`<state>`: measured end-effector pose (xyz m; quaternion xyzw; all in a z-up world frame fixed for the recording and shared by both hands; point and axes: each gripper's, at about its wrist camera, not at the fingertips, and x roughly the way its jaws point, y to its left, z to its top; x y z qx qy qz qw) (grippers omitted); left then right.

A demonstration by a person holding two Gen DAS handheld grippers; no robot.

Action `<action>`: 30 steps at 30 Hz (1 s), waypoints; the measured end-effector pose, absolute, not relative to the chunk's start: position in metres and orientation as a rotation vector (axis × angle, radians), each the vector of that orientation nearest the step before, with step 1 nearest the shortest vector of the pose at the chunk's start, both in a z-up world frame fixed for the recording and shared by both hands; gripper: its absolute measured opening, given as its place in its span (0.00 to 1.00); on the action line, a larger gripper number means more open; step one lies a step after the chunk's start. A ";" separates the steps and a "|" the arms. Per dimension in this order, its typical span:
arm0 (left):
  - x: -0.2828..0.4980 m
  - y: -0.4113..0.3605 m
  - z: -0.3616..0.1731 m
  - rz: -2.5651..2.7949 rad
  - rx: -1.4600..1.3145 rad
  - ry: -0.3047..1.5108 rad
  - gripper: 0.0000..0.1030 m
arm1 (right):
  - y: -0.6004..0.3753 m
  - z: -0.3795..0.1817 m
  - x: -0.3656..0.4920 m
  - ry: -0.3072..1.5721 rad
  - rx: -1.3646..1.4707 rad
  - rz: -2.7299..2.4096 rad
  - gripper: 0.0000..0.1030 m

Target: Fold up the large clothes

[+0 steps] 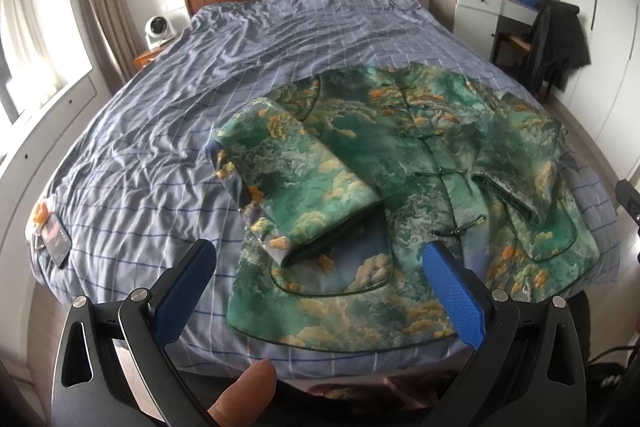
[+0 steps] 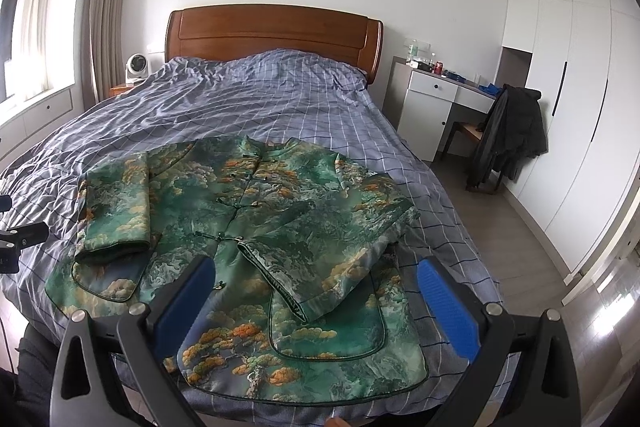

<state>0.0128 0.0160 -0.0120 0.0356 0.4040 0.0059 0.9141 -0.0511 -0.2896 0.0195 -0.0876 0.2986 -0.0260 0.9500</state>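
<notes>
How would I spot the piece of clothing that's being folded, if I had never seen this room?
Look at the big bed with the wooden headboard and blue checked cover. Near its foot end lies a jacket, front up, both sleeves folded in over its body. Its shiny green fabric with orange and cream cloud-like patterns and small knot buttons sets it apart from the dark coat draped over the chair.

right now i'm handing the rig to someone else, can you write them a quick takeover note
Left gripper: open, holding nothing, hovering over the near hem.
Right gripper: open, holding nothing, also above the near hem.
Green printed jacket lies face up and buttoned on the blue checked bedcover, at the foot end.
Done: left sleeve and right sleeve are both folded in over the front.
Left: fold the body over and square it up.
</notes>
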 end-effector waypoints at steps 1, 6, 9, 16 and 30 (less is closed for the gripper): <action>0.013 0.016 -0.013 0.014 0.075 0.834 1.00 | -0.289 0.019 -0.051 0.608 -0.178 -0.053 1.00; 0.013 0.017 -0.014 0.021 0.080 0.844 1.00 | -0.289 0.019 -0.052 0.607 -0.180 -0.053 1.00; 0.013 0.017 -0.014 0.022 0.080 0.843 1.00 | -0.289 0.019 -0.052 0.606 -0.182 -0.053 1.00; 0.014 0.018 -0.014 0.021 0.081 0.848 1.00 | -0.289 0.019 -0.052 0.608 -0.182 -0.054 1.00; 0.013 0.018 -0.014 0.021 0.080 0.848 1.00 | -0.288 0.020 -0.051 0.609 -0.184 -0.053 1.00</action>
